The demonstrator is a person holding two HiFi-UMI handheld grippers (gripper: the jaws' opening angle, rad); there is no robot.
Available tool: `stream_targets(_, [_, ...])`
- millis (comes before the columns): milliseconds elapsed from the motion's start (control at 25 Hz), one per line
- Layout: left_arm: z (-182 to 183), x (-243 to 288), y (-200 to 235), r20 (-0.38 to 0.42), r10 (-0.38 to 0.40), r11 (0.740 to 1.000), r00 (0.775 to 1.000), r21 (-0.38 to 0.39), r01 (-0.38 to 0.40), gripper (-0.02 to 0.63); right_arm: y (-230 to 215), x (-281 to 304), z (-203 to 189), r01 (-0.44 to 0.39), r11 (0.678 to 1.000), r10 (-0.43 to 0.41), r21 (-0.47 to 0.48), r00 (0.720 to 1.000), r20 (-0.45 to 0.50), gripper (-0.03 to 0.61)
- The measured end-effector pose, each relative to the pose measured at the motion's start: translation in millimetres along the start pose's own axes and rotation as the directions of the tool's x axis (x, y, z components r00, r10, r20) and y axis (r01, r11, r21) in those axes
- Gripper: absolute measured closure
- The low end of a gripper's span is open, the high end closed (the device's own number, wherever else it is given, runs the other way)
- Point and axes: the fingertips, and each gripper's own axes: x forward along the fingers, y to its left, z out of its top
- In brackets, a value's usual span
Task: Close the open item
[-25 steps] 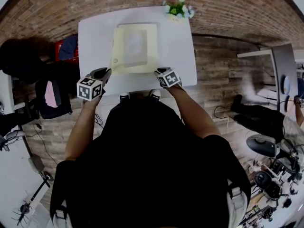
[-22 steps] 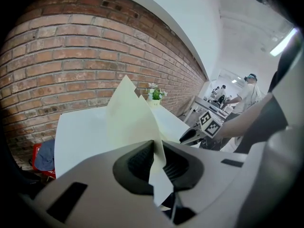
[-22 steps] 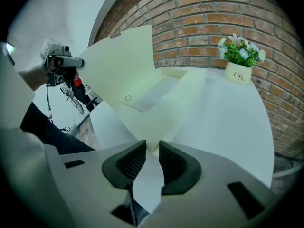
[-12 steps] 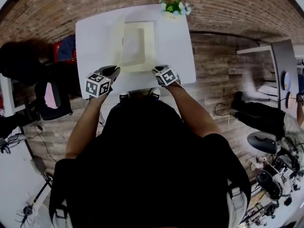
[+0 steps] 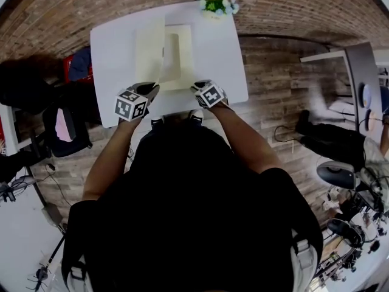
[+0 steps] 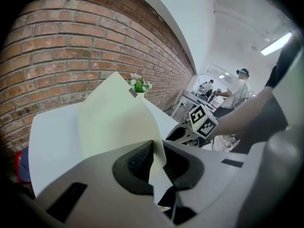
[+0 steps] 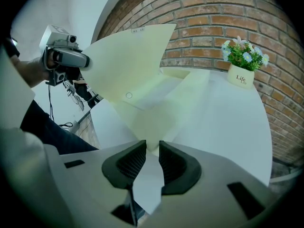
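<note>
A pale yellow folder point(image 5: 177, 56) lies open on the white table point(image 5: 115, 47). Its cover point(image 5: 149, 55) stands raised, almost on edge, over the left half. My left gripper point(image 5: 151, 90) is shut on the cover's near edge; in the left gripper view the sheet point(image 6: 114, 122) runs up from between the pads of this gripper point(image 6: 156, 158). My right gripper point(image 5: 197, 87) is shut on the near corner of the folder's lower leaf point(image 7: 156, 103), which passes between the pads of the right gripper point(image 7: 152, 158). From there the lifted cover point(image 7: 128, 61) leans over the leaf.
A small white pot of flowers point(image 5: 216, 3) stands at the table's far edge against the brick wall point(image 7: 223, 18). Chairs and bags point(image 5: 67, 120) sit on the floor to the left. A person point(image 6: 240, 87) stands at desks to the right.
The cover has swung up from lying flat on the left to nearly upright. My left gripper has moved right and up with it. The right gripper has stayed at the near corner.
</note>
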Motion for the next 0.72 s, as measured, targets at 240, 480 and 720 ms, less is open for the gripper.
stream_targets(240, [1, 17, -6, -0.016, -0.038, 0.999, 0.999, 0.001, 0.038, 0.575, 1, 2, 1, -0.013, 1.0, 0.013, -0.009, 1.0, 0.001, 0.476])
stream_targets(480, [2, 35, -12, -0.032, -0.076, 0.997, 0.997, -0.004, 0.076, 0.572, 2, 1, 2, -0.024, 1.0, 0.024, -0.013, 1.0, 0.006, 0.474])
stream_targets(720, [0, 57, -16, -0.062, -0.11, 0.994, 0.992, -0.01, 0.109, 0.571, 1, 1, -1, -0.032, 0.999, 0.032, 0.0, 0.999, -0.004, 0.474])
